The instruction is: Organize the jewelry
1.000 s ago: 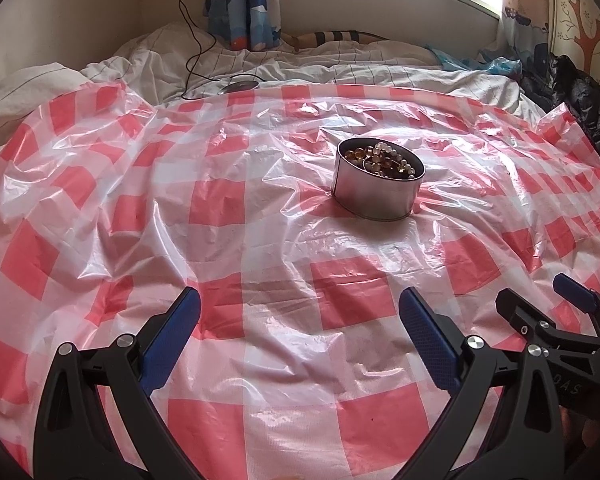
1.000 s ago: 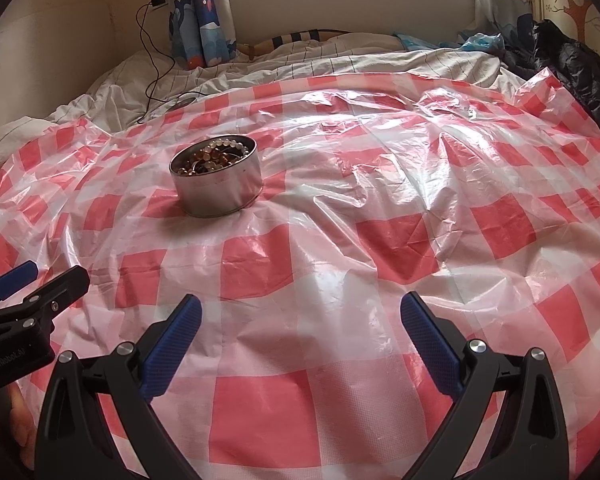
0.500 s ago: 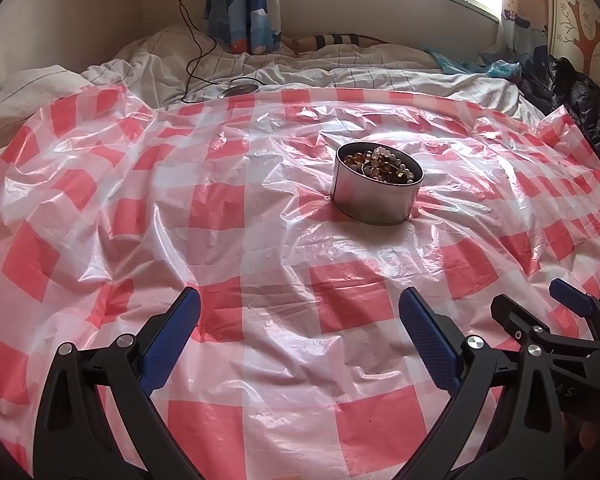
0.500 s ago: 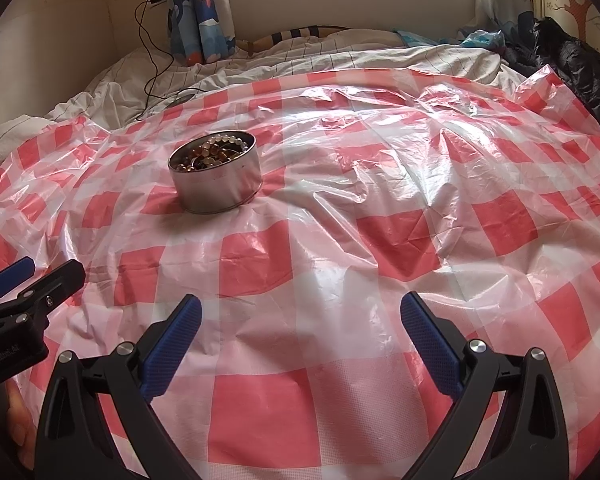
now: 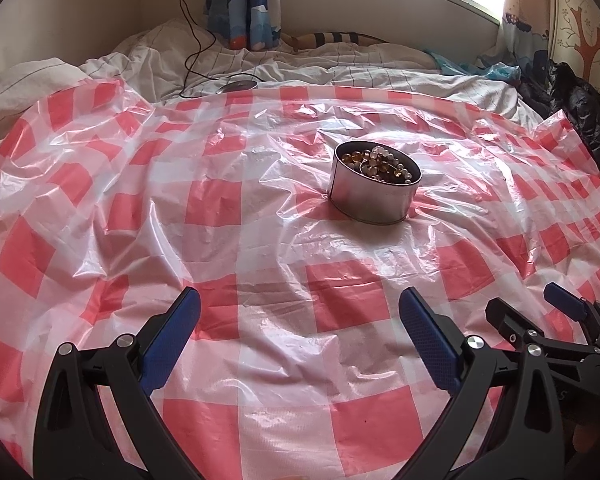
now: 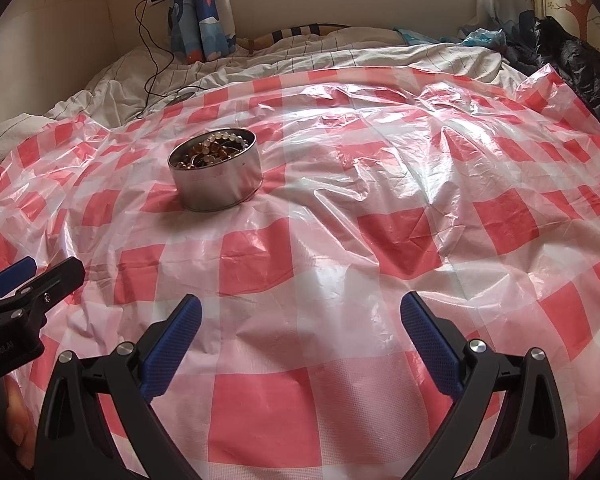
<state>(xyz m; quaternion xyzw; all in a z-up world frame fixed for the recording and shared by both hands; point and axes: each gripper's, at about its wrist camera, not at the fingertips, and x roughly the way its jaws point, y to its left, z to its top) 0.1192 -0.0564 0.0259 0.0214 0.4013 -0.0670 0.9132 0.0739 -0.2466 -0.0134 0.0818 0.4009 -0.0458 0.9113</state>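
A round metal tin (image 5: pixel 374 194) holding bead bracelets (image 5: pixel 380 162) in amber and pale colours stands on the red-and-white checked plastic sheet (image 5: pixel 220 220). It also shows in the right wrist view (image 6: pixel 218 180), with the beads (image 6: pixel 212 150) inside. My left gripper (image 5: pixel 300 312) is open and empty, low over the sheet, well short of the tin. My right gripper (image 6: pixel 300 314) is open and empty, to the right of the tin and well short of it. Each gripper shows at the edge of the other's view: the right one (image 5: pixel 540 312), the left one (image 6: pixel 36 272).
The sheet covers a bed with rumpled white bedding (image 5: pixel 340 68) behind it. A black charging cable (image 5: pixel 188 40) runs to a round device (image 5: pixel 236 85) at the sheet's far edge. Dark clothing (image 5: pixel 580 104) lies at the right. A curtain (image 5: pixel 244 4) hangs by the window wall.
Both views have shifted a little and the tin sits slightly lower in frame; both grippers stay open and empty.
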